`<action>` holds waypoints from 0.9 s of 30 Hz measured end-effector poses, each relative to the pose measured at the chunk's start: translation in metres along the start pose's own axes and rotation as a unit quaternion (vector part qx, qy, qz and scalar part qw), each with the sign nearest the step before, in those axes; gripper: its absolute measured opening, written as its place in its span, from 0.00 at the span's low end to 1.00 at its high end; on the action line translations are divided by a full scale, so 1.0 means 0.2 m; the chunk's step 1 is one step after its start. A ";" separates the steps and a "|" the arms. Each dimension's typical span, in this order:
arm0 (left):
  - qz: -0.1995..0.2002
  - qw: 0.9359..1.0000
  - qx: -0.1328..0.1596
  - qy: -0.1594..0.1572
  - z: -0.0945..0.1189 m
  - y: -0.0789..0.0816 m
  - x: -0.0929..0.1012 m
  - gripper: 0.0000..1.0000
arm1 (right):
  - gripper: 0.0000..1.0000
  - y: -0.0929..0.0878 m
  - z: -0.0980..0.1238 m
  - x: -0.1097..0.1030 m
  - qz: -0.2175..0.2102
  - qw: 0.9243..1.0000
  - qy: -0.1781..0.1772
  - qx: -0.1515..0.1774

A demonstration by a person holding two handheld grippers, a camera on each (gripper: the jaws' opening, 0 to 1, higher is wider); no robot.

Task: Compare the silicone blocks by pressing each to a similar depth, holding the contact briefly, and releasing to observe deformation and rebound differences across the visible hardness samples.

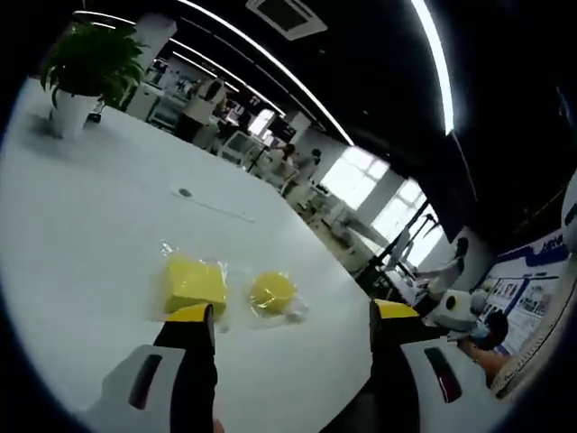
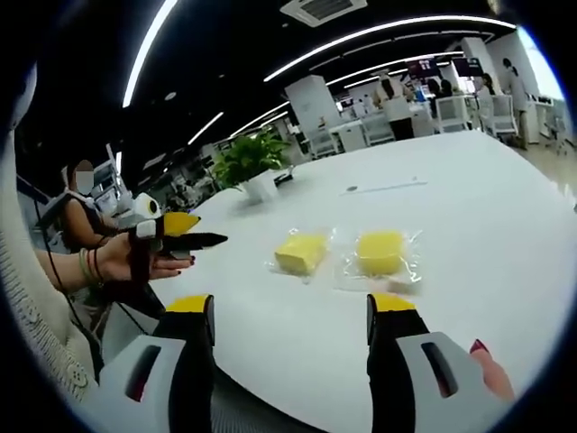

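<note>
Blocks: two yellow silicone samples, each in a clear wrapper, lying side by side on white surface point(image 2: 469, 207); square block point(image 1: 195, 283) and round block point(image 1: 271, 291).
Left tongs point(image 1: 293, 314): spread, nothing between; square block just beyond the left tip, round one ahead within the gap, no contact.
Right tongs point(image 2: 290, 307): spread, empty, held off the surface edge; both blocks ahead, apart from tips.
Left tongs in right gripper view: held in a hand at left, well apart from blocks, tips look close together.
Bkgd: potted plant point(image 2: 248, 162) further back on surface.
</note>
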State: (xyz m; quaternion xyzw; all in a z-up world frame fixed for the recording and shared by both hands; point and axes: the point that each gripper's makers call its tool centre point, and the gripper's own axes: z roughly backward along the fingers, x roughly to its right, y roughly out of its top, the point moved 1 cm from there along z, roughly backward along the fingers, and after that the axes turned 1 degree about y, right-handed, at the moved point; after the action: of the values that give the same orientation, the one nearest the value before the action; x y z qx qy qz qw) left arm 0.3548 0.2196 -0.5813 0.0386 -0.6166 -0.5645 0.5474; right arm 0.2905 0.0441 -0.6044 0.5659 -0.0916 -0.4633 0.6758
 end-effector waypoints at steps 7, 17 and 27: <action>0.000 1.000 -0.020 -0.006 -0.10 -0.02 0.01 0.66 | 0.62 -0.01 0.00 0.00 -0.003 1.000 0.006 -0.008; 0.012 1.000 -0.023 -0.003 -0.24 0.03 0.00 0.67 | 0.60 -0.01 -0.02 0.04 0.000 1.000 0.004 -0.017; -0.007 0.999 -0.042 -0.017 -0.38 0.05 0.02 0.68 | 0.60 -0.02 -0.03 0.05 -0.001 1.000 0.004 -0.026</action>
State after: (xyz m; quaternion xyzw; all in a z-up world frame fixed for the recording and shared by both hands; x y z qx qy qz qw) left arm 0.4131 0.1714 -0.5904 0.0101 -0.6014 -0.5946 0.5336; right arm 0.2964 0.0413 -0.6137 0.5500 -0.0758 -0.4639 0.6903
